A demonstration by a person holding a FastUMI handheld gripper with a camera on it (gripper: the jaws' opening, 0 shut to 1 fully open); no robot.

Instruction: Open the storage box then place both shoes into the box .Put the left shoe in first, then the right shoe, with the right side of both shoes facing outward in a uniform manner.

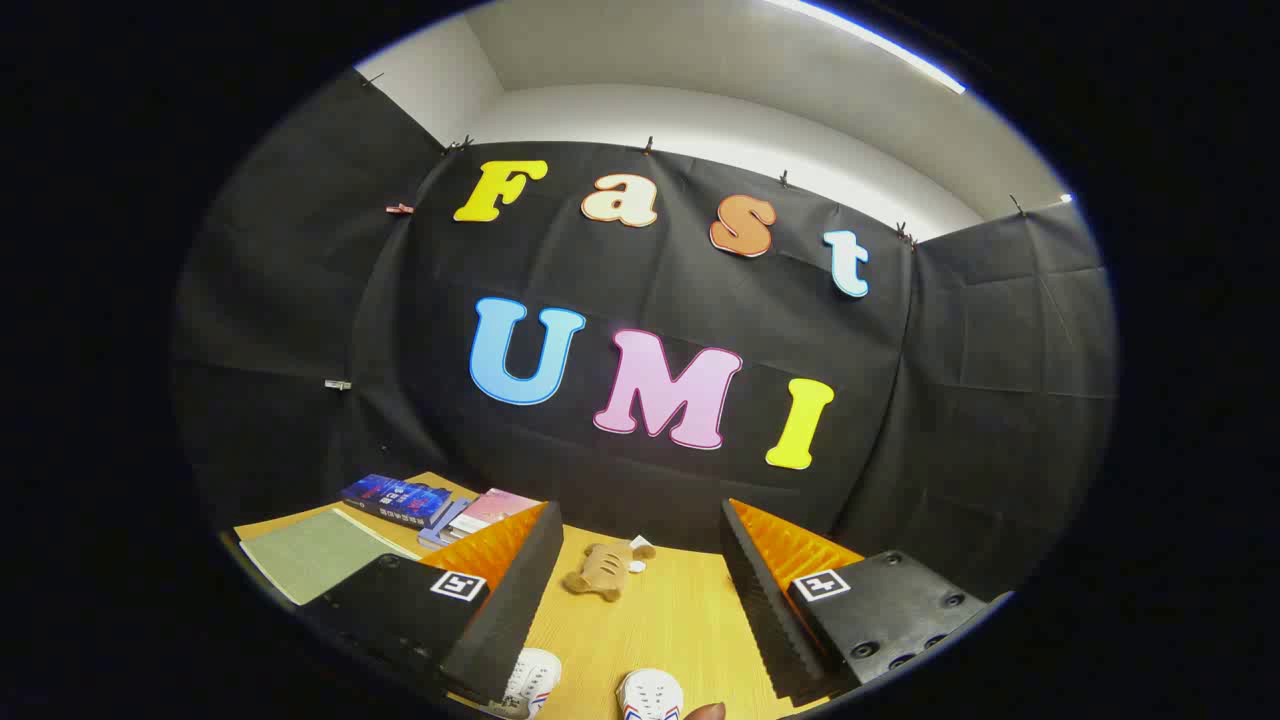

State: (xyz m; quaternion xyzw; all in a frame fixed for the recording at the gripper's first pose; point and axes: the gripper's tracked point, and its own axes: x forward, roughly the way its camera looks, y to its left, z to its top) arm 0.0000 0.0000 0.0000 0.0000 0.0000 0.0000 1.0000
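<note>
Now tongs (640, 600) apart, empty, above wooden table (680, 620); two small white canvas shoes (650, 693) below look light, soft — pinch heel collar.

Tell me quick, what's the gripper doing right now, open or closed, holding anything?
Gripper: open, fingers spread wide, holding nothing. The two shoes sit on the table low between the fingers, untouched.

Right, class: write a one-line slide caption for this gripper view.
Open tool hovers above two white shoes on the wooden table, small tan plush toy beyond.
</note>
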